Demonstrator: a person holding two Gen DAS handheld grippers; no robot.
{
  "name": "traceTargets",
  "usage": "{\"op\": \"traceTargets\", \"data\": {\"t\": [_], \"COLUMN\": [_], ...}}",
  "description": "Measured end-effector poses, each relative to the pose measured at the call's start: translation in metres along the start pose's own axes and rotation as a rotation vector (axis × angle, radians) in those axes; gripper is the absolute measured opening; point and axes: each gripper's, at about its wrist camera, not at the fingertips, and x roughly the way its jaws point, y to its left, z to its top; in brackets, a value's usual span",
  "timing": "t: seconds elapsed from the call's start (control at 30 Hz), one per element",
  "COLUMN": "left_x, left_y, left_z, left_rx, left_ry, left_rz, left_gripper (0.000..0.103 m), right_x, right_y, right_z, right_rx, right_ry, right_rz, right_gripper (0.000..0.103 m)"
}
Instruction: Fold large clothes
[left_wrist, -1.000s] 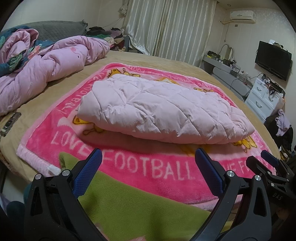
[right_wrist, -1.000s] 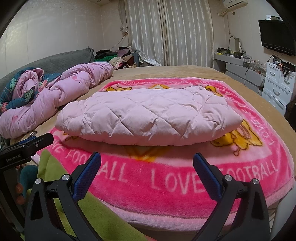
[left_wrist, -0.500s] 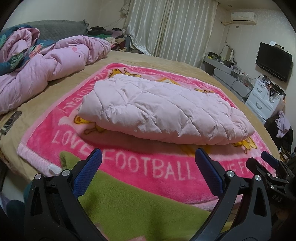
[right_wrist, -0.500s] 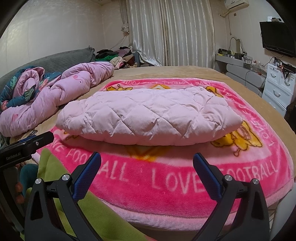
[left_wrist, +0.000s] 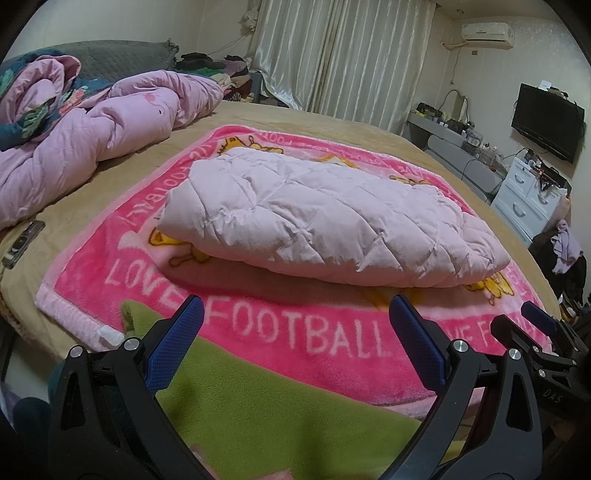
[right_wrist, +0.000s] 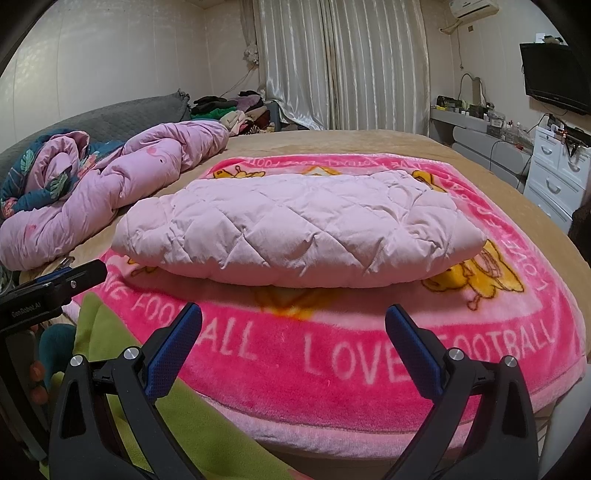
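Looking along the left gripper (left_wrist: 295, 343), its two blue-padded fingers (left_wrist: 177, 343) stand wide apart with nothing between them, poised above the near edge of the bed. Beyond them the quilted pink garment (left_wrist: 332, 225), folded into a long puffy bundle, lies across the middle of the pink blanket (left_wrist: 295, 332) printed with "LOVE FOOTBALL". A green fleece cloth (left_wrist: 258, 406) spreads over the blanket's near edge, just below the fingers. At far left a crumpled pink duvet (left_wrist: 103, 129) is heaped on the tan bedspread (left_wrist: 314, 118), well apart from the garment, and a small dark flat object (left_wrist: 22, 243) rests near the bed's left edge. The right gripper (left_wrist: 535, 325) shows at the lower right of this view. A television (left_wrist: 546, 118) hangs on the right wall above white drawers (left_wrist: 528, 199)

From the right wrist, the right gripper (right_wrist: 293, 343) is likewise spread wide and empty, above the blanket's (right_wrist: 369, 369) near border. The folded garment (right_wrist: 295, 236) sits straight ahead, centred on the blanket and touching neither tool. The left gripper (right_wrist: 55, 288) pokes in at the left edge, beside the green cloth (right_wrist: 110, 332). The duvet (right_wrist: 110, 184) lies to the left and pale curtains (right_wrist: 343, 62) hang behind the bed
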Motion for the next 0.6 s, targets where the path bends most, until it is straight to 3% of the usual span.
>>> {"op": "traceTargets", "data": {"t": [0.6], "left_x": [-0.001], "left_y": [0.005], "left_z": [-0.005], "left_rx": [0.010], "left_ry": [0.014], "left_rz": [0.022], "left_gripper": [0.094], "right_x": [0.001], "right_y": [-0.015], "right_z": [0.001], "right_rx": [0.030], "right_ry": [0.010], "right_rz": [-0.028], "right_gripper": [0.099]}}
